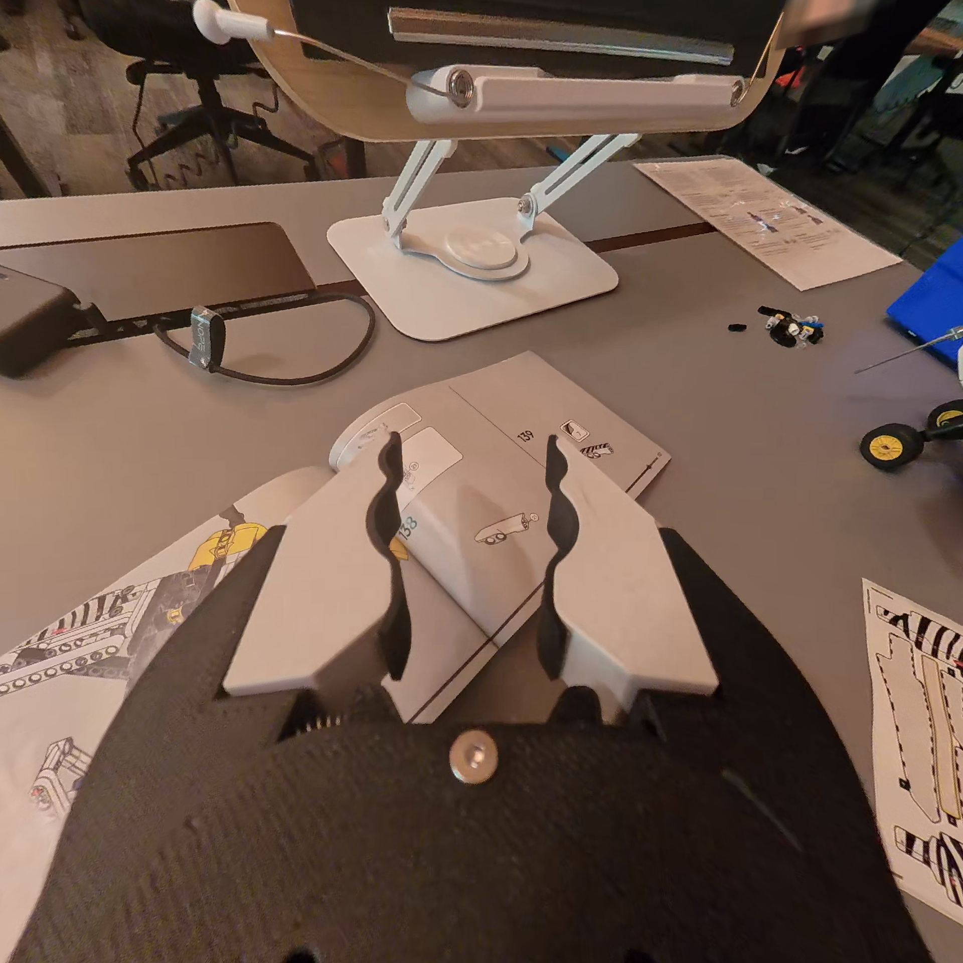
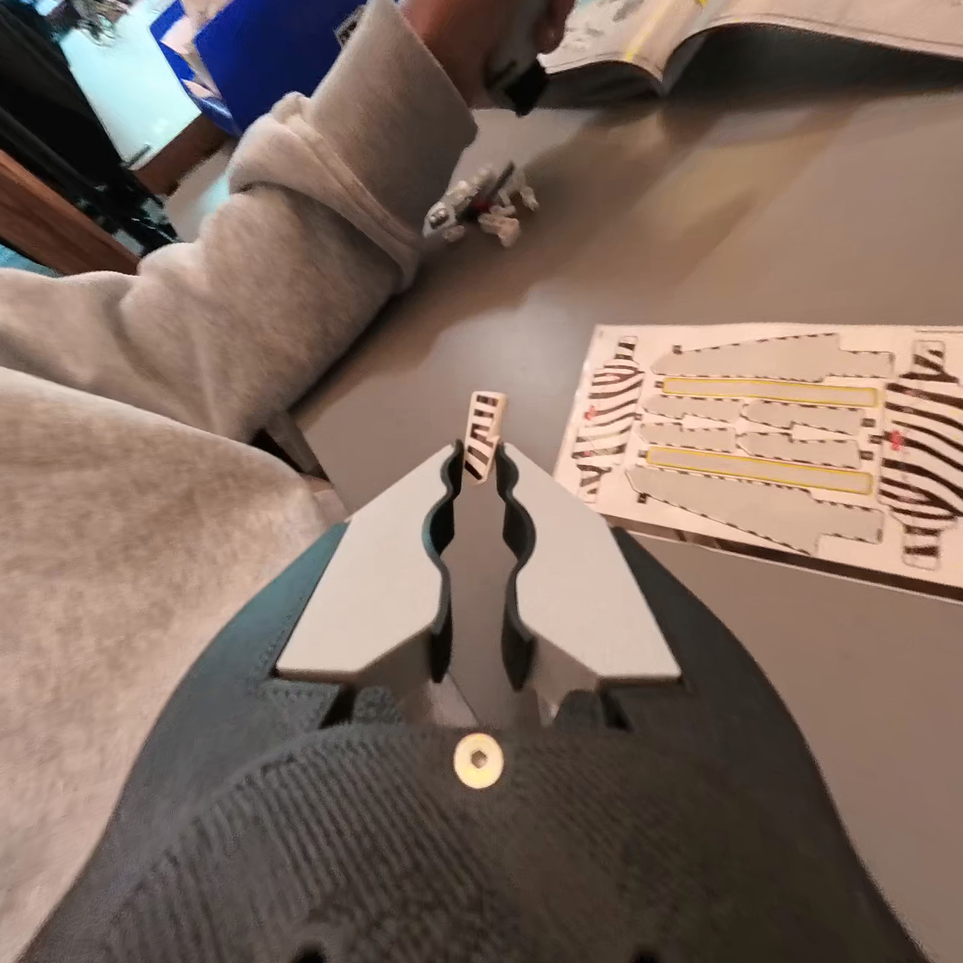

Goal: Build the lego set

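Observation:
My left gripper (image 1: 471,448) is open and empty, hovering over the open instruction booklet (image 1: 521,469) on the grey table (image 1: 677,521). My right gripper (image 2: 480,454) is shut on a small white piece with black stripes (image 2: 484,435), held at the fingertips above the table. A sticker sheet (image 2: 771,432) with striped and grey shapes lies to its right; it also shows in the left wrist view (image 1: 922,729). A small cluster of grey lego parts (image 2: 482,208) lies farther off. A model with yellow-hubbed wheels (image 1: 888,448) sits at the right edge.
A white tablet stand (image 1: 469,260) stands at the back middle, a black cable (image 1: 292,344) and dark box (image 1: 26,323) at the left. Small loose parts (image 1: 792,328), a printed sheet (image 1: 755,219) and a blue box (image 1: 933,307) lie at the right. A grey sleeve (image 2: 208,312) fills the left of the right wrist view. Tip to tip, the grippers are about 30 centimeters apart.

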A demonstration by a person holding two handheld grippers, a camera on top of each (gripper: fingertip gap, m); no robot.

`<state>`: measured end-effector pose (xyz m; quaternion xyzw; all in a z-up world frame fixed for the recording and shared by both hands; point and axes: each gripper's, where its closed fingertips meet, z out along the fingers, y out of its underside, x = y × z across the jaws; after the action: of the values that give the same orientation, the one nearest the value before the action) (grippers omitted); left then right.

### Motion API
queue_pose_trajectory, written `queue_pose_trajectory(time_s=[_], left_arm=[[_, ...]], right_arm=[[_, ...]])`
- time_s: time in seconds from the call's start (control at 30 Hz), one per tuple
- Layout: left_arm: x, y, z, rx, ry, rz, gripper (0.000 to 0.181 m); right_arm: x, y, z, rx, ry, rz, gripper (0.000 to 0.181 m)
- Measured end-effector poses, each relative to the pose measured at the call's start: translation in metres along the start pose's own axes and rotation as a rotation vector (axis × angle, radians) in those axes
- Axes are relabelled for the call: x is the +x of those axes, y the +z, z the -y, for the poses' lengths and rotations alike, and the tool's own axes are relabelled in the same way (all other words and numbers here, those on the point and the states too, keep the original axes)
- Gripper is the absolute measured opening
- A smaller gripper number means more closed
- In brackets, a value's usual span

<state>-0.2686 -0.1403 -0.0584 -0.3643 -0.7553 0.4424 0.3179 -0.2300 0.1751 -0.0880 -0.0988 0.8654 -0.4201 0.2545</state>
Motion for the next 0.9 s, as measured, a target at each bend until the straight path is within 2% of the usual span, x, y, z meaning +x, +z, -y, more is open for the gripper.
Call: queue_pose_trajectory(time_s=[0.3,0.53,0.63,0.7,0.9], left_arm=[[0.002,0.003,-0.004,-0.012,0.005,-0.003,0.057],[0.006,0.002,-0.002,-0.005,0.014,-0.010,0.056],[0.006,0.002,-0.001,0.001,0.011,-0.012,0.056],[0.005,0.001,0.000,0.004,0.004,-0.015,0.056],[0.007,-0.001,0.004,0.020,-0.002,-0.025,0.056]], right_arm=[[0.042,-0.025,-0.021,-0.024,0.039,-0.260,0.011],[0.048,-0.033,-0.039,-0.056,0.103,-0.426,0.011],[0.036,-0.024,-0.040,-0.072,0.090,-0.403,0.013],[0.030,-0.021,-0.039,-0.081,0.086,-0.372,0.023],[0.036,-0.034,-0.044,-0.105,0.107,-0.378,0.027]])
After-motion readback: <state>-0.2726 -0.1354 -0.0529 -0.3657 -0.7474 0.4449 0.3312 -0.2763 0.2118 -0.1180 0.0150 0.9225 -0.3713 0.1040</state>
